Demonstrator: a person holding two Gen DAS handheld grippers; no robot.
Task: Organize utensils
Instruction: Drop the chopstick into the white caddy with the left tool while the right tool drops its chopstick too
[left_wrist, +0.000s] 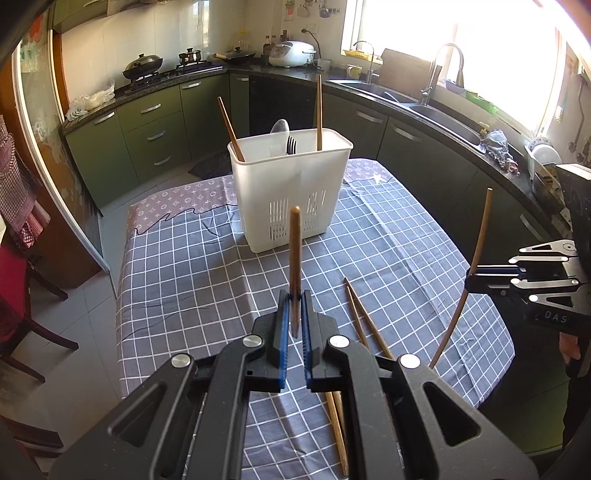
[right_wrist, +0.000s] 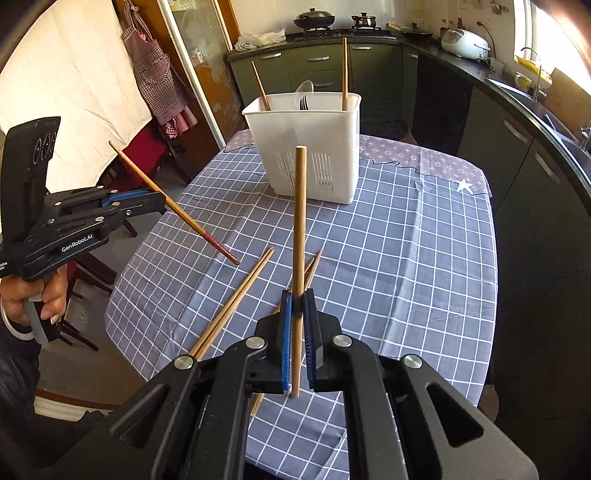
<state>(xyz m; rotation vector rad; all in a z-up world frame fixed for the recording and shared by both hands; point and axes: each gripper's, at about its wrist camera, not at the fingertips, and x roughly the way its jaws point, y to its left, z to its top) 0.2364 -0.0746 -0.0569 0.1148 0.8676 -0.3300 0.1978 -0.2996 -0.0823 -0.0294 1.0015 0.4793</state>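
White holder (left_wrist: 291, 192) upright (chopsticks, fork, spoon inside); loose chopsticks (right_wrist: 236, 299) on cloth.

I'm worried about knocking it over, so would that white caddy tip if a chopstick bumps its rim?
The caddy looks like thin plastic, tall and narrow, with only a few utensils inside, so probably light. A rim bump might tip it or slide it on the tablecloth.

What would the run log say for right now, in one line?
left gripper: shut on chopstick | right gripper: shut on second chopstick | holder: upright | loose chopsticks: on tablecloth
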